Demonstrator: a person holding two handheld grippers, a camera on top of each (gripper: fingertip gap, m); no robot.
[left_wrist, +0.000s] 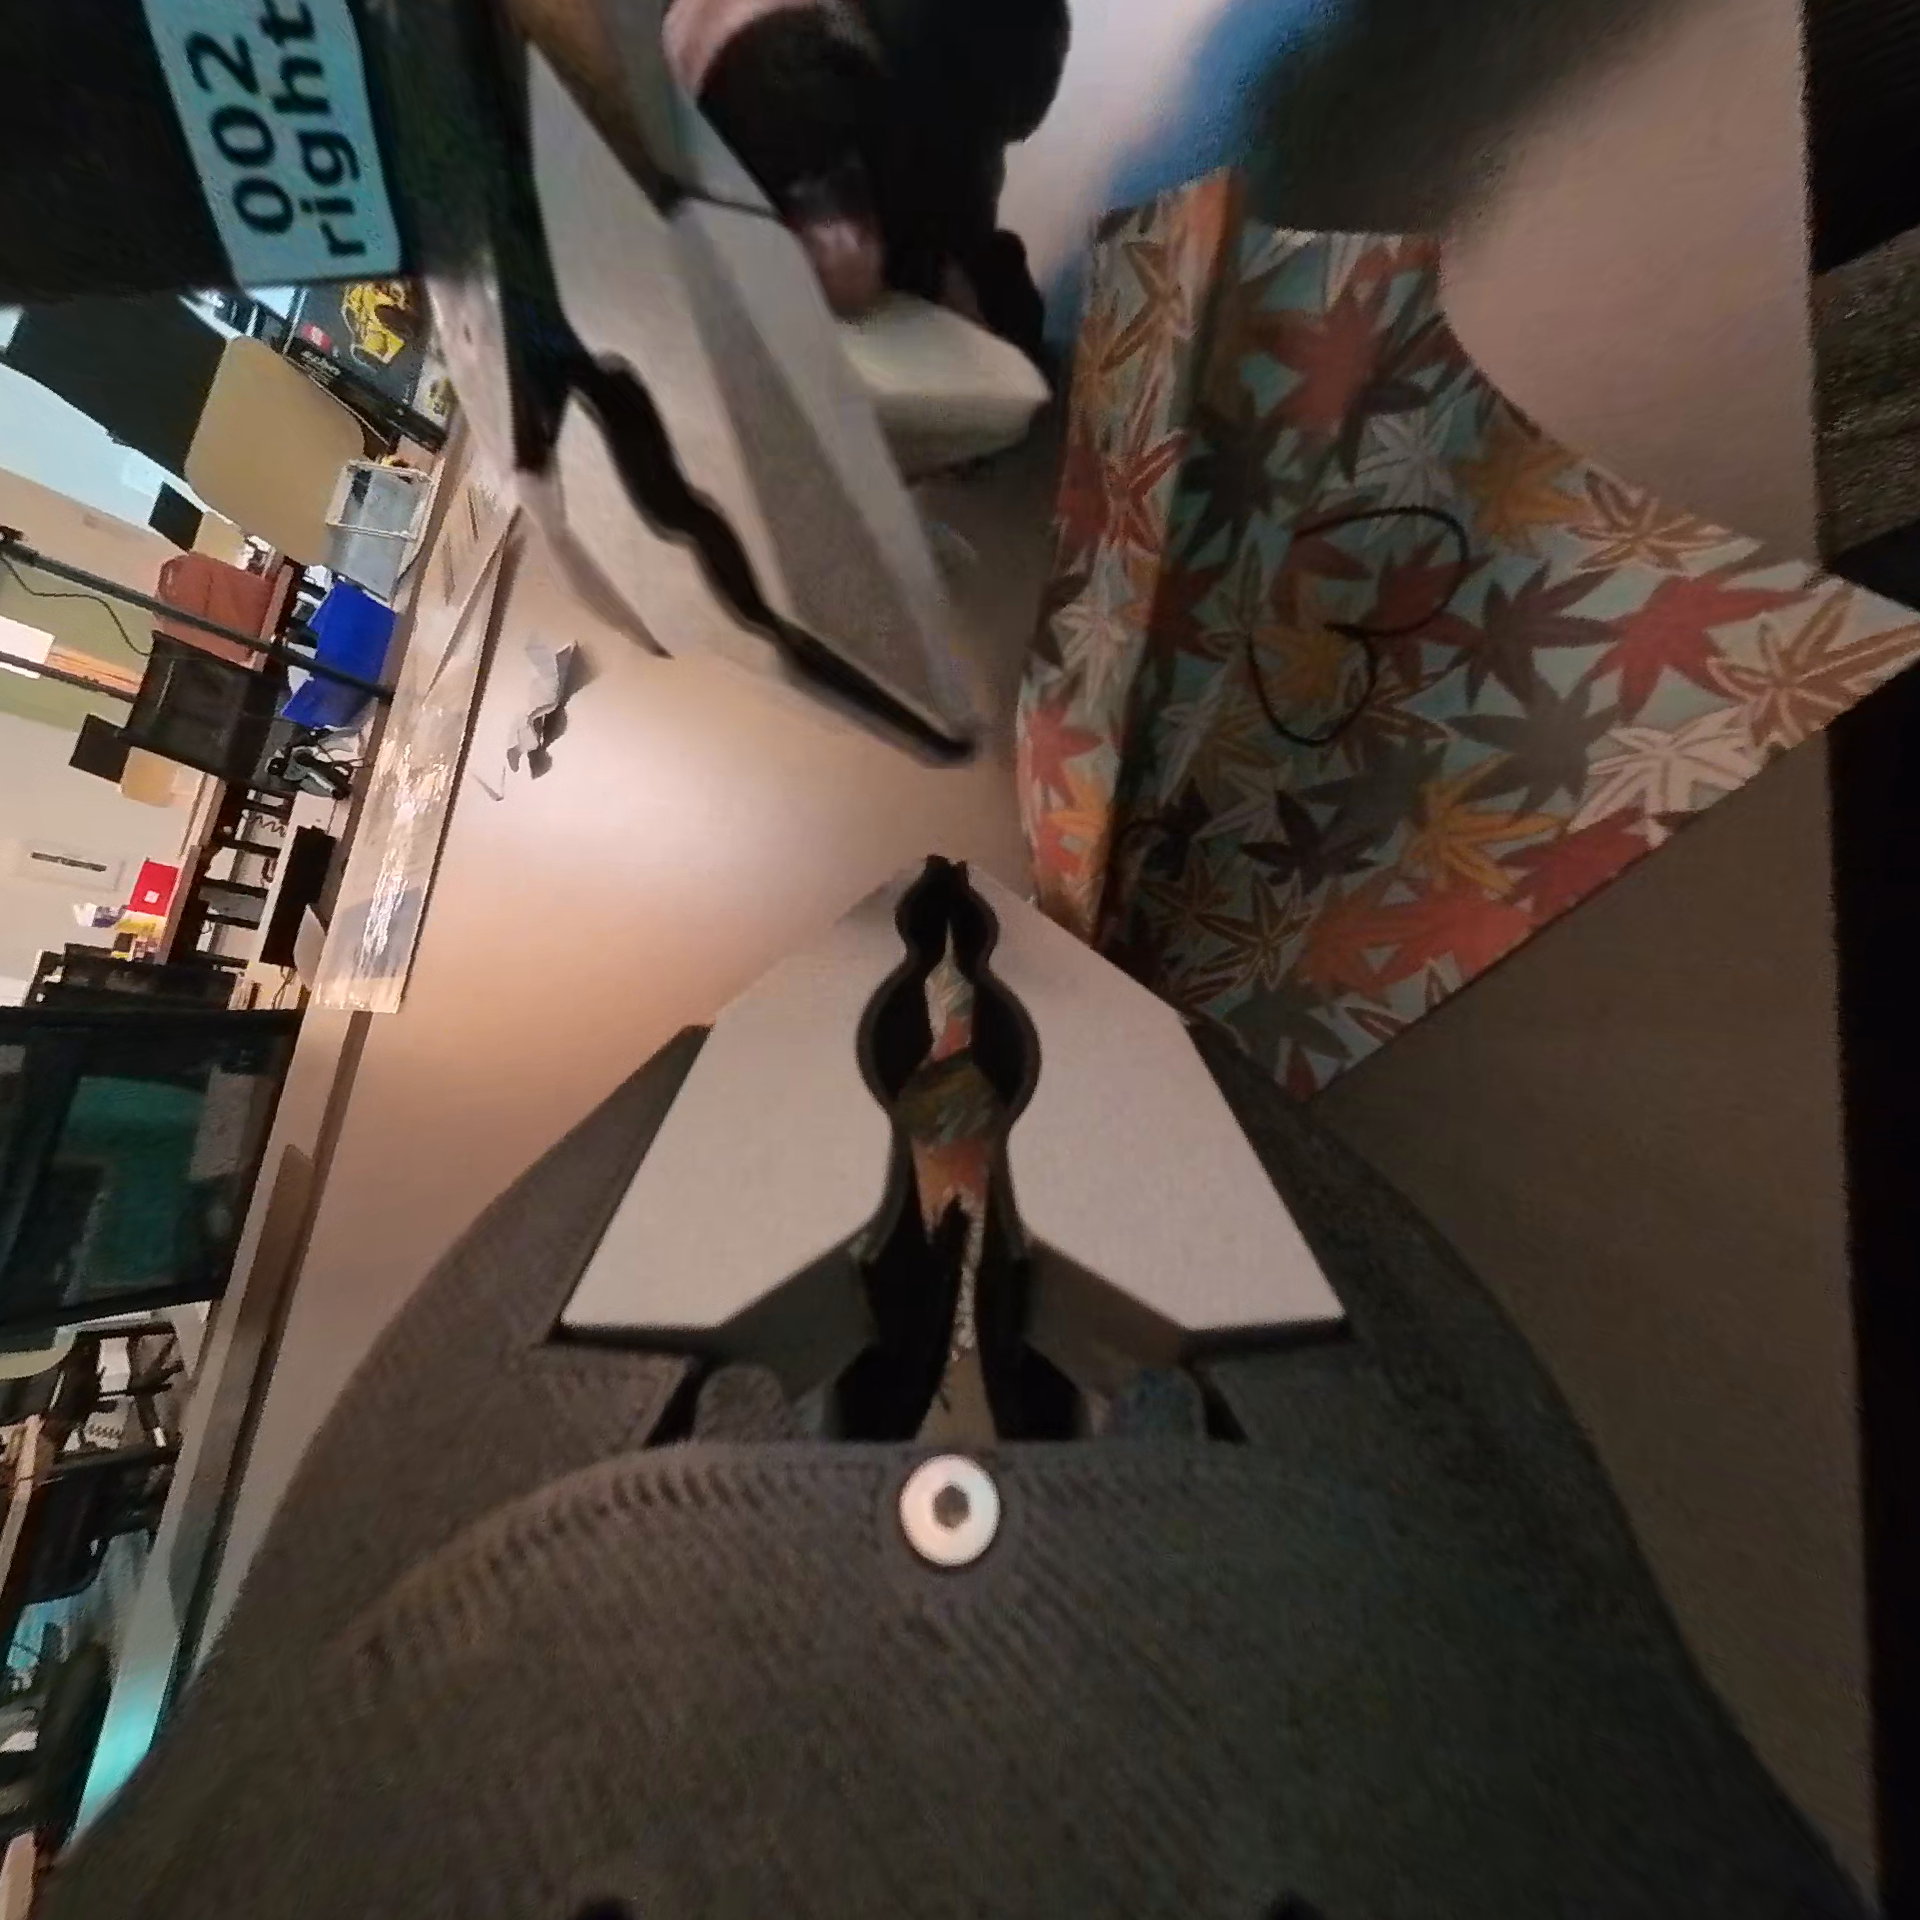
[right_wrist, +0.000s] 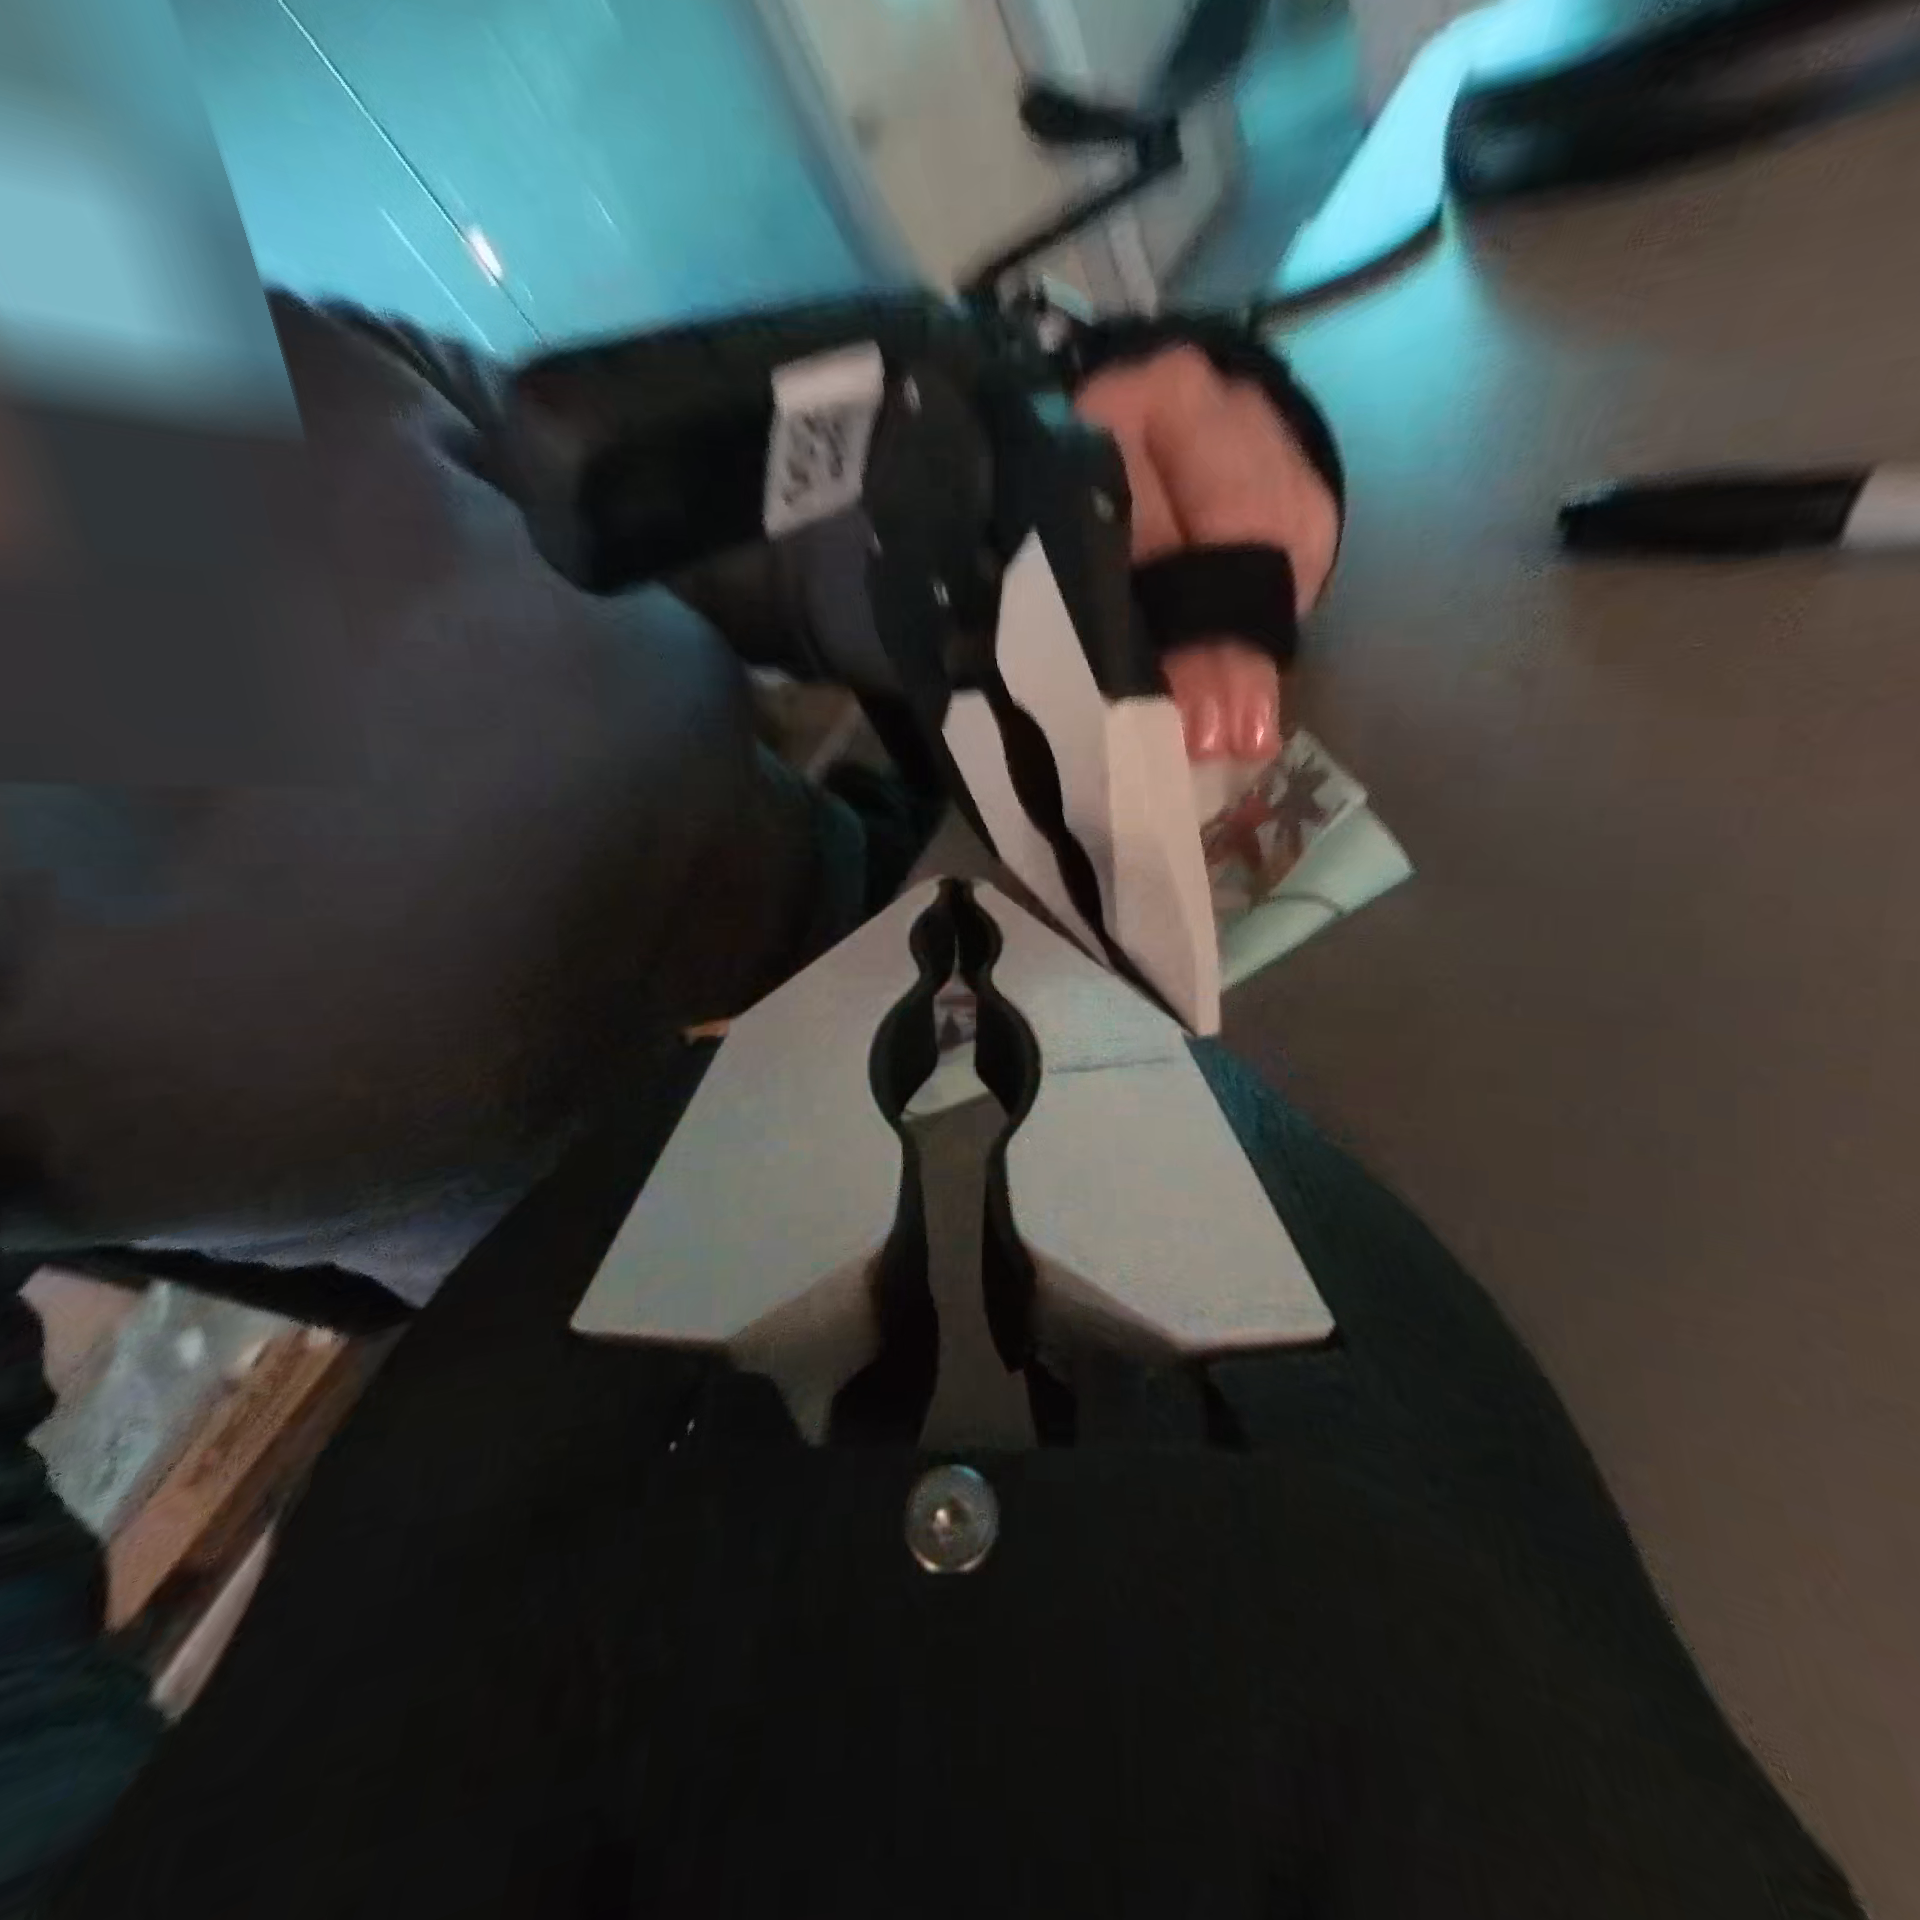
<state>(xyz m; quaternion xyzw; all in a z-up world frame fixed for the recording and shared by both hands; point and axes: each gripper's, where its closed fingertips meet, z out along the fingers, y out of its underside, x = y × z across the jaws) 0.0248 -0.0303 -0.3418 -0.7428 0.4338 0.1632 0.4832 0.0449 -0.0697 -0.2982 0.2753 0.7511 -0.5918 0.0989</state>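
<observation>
- Left gripper (left_wrist: 948, 883): its fingers are closed on an edge of the leaf-patterned paper (left_wrist: 1403, 665), and a strip of the print shows in the slot between them.
- That paper, covered in red, orange and dark leaves on pale blue, spreads over the brown desk (left_wrist: 665, 831) to the right of the fingers, with a thin black cord (left_wrist: 1351, 623) looped on it.
- Right gripper (right_wrist: 954, 902): fingers closed, tips together, a sliver of the printed sheet visible between them lower down; I cannot tell whether they pinch it.
- In the right wrist view the left gripper comes in from above, tips beside the right gripper's fingers, a hand (right_wrist: 1226, 488) strapped to it.
</observation>
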